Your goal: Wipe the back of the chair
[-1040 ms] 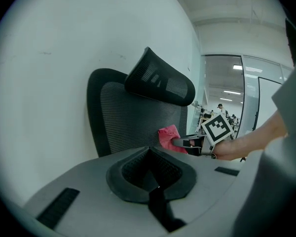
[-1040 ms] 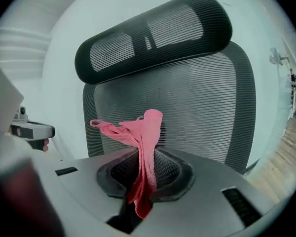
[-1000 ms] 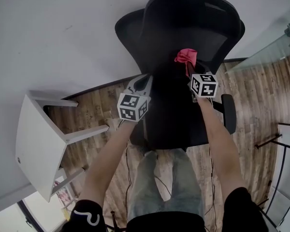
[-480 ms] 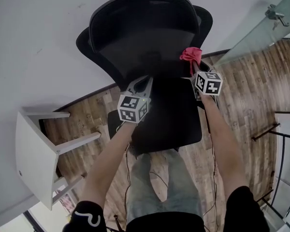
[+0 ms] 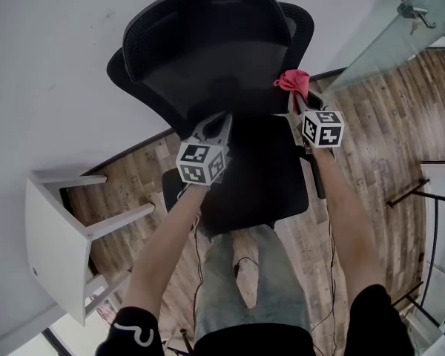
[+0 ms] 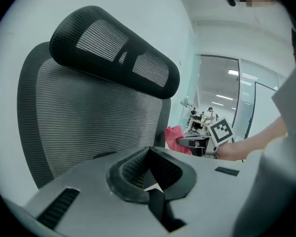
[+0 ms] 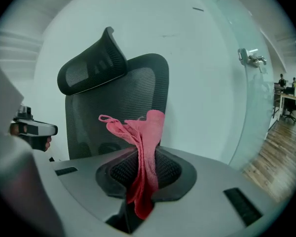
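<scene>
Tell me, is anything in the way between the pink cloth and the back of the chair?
Nothing that shows. The right gripper holds the pink cloth up in front of the chair back, and nothing sits between them. The left gripper, shut and empty, is off to the side.

Bare left forearm (image 5: 162, 252) and right forearm (image 5: 350, 217) stretched forward, left gripper (image 5: 219, 119) jaws together on nothing, right gripper (image 5: 297, 107) jaws clamped on pink cloth (image 5: 291, 81).

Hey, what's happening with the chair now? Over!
Right hand-held gripper shut on pink cloth. Left hand-held gripper shut, empty. Cloth beside chair back. No obstruction seen.
</scene>
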A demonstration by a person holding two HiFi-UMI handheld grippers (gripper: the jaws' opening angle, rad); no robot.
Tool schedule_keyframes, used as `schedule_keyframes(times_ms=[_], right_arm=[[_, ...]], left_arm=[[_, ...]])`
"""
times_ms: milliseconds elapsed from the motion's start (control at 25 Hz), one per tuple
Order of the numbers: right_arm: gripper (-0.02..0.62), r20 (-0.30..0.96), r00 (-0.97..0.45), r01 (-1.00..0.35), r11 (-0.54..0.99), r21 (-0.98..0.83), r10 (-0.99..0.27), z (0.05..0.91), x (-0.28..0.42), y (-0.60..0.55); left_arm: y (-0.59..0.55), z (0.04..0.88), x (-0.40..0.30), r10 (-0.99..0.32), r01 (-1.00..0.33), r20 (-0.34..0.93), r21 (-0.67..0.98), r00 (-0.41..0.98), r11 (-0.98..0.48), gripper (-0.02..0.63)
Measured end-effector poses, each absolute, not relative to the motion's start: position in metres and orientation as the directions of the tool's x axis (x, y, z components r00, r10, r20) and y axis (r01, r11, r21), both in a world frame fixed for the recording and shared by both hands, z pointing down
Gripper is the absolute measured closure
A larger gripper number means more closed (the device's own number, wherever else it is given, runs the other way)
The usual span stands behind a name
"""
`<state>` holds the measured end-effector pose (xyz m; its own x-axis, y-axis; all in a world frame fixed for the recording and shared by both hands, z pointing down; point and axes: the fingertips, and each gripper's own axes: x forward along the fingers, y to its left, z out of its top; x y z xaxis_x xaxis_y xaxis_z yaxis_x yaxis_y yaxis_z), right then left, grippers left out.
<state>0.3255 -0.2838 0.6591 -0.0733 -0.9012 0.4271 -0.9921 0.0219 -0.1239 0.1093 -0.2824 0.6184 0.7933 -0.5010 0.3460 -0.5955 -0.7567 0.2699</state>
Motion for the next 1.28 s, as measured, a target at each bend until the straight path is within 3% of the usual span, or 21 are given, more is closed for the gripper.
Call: schedule_keyframes(times_ms=[280, 800, 1280], right_arm=[[0.518, 0.404, -0.178, -0.980, 0.123, -0.159, -0.897, 0.658, 0.244, -0.288], [0.518, 0.440, -0.370, -0.929, 0.334, -0.159, -0.819, 0.684, 0.032, -0.315], [0.531, 0.508, -0.407, -0.912, 0.374, -0.171, -0.759, 0.727, -0.079, -0.329]], left_arm=[[-0.281, 0.624, 0.052, -0.534, -0.631, 0.356, 0.263, 0.767, -0.730, 0.581], [-0.299, 0.633, -0.127, -0.662, -0.761, 0.382, 0.242, 0.645, -0.602, 0.581], [-0.304, 0.654, -0.233, -0.700, -0.808, 0.406, 0.255, 0.588, -0.531, 0.581]])
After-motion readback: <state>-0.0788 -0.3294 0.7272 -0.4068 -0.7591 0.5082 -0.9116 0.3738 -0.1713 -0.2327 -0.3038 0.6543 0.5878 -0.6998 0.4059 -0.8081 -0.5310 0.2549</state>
